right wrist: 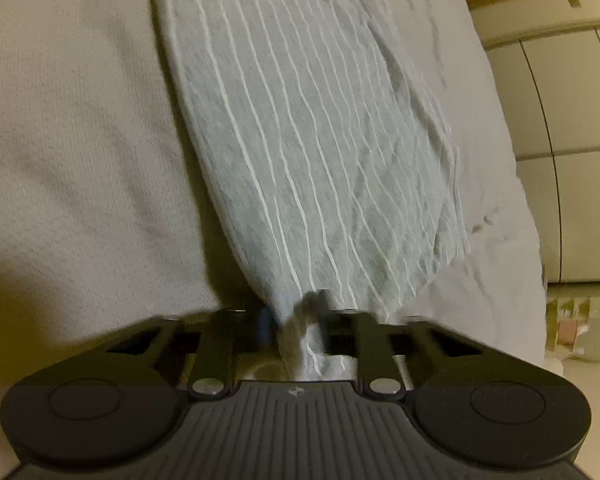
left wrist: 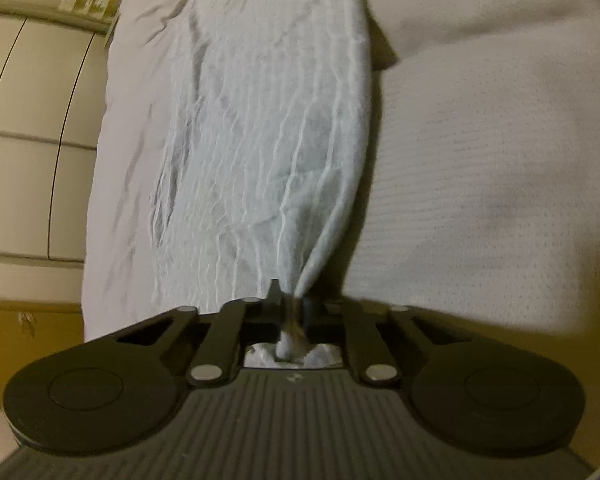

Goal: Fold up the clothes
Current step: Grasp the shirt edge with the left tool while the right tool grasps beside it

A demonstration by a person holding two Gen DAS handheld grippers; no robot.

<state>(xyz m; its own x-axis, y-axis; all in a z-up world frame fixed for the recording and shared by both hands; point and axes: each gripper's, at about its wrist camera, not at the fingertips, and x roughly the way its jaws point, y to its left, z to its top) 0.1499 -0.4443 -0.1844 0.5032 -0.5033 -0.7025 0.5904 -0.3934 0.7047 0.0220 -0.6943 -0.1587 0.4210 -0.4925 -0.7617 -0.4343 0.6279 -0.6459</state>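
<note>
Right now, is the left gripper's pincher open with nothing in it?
No, the left gripper is pinched shut on a bunched corner of the pale striped cloth, which stretches away from it over the bed.

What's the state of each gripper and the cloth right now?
left gripper: shut on a bunched corner of the striped garment.
right gripper: shut on another bunched corner.
striped garment: stretched out from both grippers, wrinkled, over the white bedding.

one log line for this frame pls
left gripper: shut on striped cloth | right gripper: shut on striped cloth | cloth: stretched over bed | step: fold in progress
</note>
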